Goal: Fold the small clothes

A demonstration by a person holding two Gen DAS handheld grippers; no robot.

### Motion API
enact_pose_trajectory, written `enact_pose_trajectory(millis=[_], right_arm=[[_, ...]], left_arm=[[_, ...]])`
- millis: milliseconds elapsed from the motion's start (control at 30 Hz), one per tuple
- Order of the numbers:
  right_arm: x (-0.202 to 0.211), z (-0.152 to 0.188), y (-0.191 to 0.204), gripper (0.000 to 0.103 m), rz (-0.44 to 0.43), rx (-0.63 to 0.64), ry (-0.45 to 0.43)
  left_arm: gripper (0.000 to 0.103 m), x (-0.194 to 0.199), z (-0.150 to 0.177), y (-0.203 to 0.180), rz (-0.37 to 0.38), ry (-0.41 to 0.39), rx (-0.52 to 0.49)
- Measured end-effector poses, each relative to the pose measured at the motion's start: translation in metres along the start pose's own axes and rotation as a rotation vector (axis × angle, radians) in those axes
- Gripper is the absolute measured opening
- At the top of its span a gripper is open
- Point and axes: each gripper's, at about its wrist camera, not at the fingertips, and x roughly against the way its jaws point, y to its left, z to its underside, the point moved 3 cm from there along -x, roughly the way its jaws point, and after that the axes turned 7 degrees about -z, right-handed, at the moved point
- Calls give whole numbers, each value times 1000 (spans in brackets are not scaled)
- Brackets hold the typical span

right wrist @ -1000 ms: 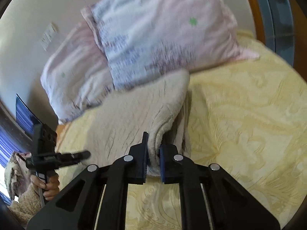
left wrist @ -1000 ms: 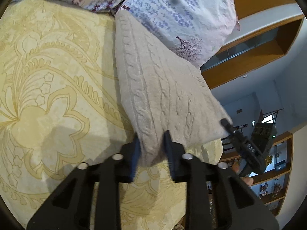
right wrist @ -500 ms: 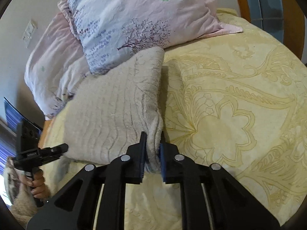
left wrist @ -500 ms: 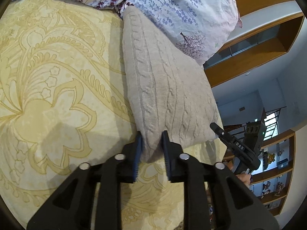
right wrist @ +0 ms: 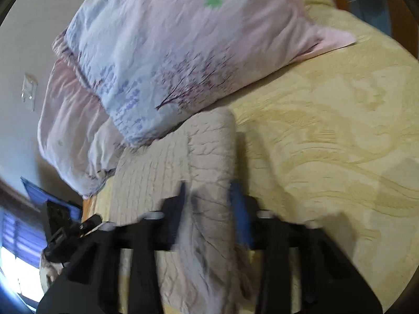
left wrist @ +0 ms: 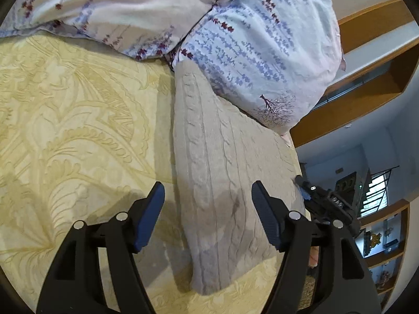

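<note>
A folded beige cable-knit sweater [left wrist: 222, 172] lies on the yellow patterned bedspread [left wrist: 78, 130], its far end against the pillows. My left gripper [left wrist: 208, 214] is open, its jaws wide apart on either side of the sweater's near corner, not pinching it. In the right wrist view the sweater [right wrist: 204, 172] lies under my right gripper [right wrist: 209, 209], which is blurred by motion; its jaws stand apart over the folded edge. The right gripper also shows in the left wrist view [left wrist: 330, 204], at the sweater's far side.
Two floral pillows [left wrist: 248, 39] [right wrist: 170, 52] lie at the head of the bed, touching the sweater. A wooden headboard shelf [left wrist: 366, 86] is behind them. The bed's edge is near the sweater's right side in the left wrist view. Shelves [left wrist: 385, 248] stand beyond.
Both grippers have opened and let go of the sweater's corners. The sweater now lies flat on the bed. The right wrist view is blurred by motion.
</note>
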Motion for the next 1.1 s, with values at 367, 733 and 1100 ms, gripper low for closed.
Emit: enact_pose_trajectory(millis=[367, 733, 1100], right_arm=[[-7, 5, -25, 9, 87, -21, -26], [13, 2, -25, 73, -3, -88, 0], [-20, 12, -24, 73, -69, -66, 137]], left_arm=[[69, -21, -3, -2, 14, 34, 0], [71, -28, -5, -6, 77, 59, 24], [71, -38, 1, -9, 76, 84, 18]])
